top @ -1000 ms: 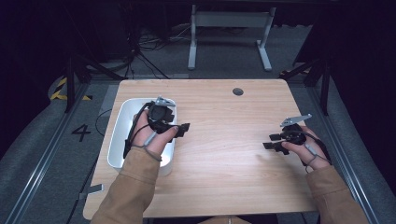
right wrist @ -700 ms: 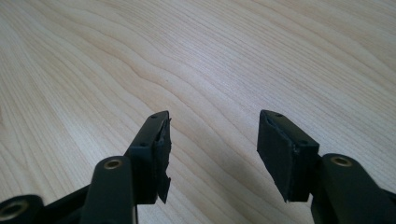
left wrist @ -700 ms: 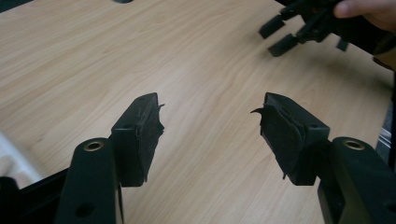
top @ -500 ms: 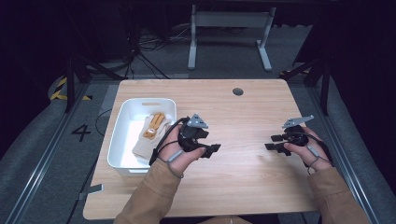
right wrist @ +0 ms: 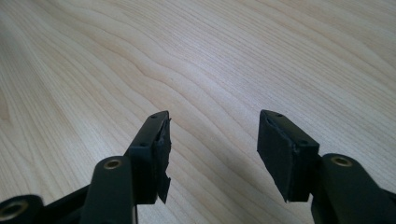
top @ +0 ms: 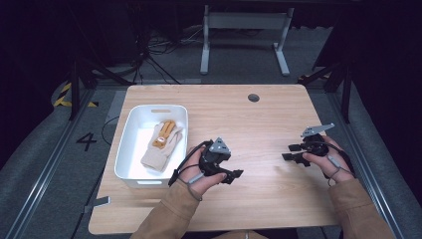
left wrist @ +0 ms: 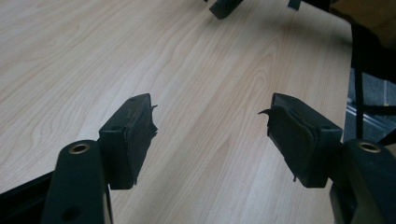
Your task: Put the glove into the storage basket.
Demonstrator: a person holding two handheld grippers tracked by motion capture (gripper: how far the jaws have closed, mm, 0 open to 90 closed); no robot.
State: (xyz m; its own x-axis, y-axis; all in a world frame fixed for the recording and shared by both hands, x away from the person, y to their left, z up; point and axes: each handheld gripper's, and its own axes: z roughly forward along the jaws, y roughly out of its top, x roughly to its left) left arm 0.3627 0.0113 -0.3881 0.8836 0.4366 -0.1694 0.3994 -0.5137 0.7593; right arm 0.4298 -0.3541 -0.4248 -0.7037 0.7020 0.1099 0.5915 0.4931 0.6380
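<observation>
High view: beige glove point(top: 161, 144) lying in the white tray point(top: 128, 149) at table point(top: 259, 129) left; left gripper point(top: 231, 175) beside the tray, right gripper point(top: 291, 152) well apart. Gripper views (closer in): both jaw pairs spread, empty, over pale wood grain. Dark floor, metal frame point(top: 244, 30) beyond.

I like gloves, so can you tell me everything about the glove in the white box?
The glove is a beige knitted-looking one with orange-yellow patches near its fingers. It lies flat and limp inside the white box, slanted, fingers pointing toward the far right corner and cuff toward the near side. It rests on the box's floor. Nothing holds it: the left claw is over bare table, to the right of the box.
</observation>
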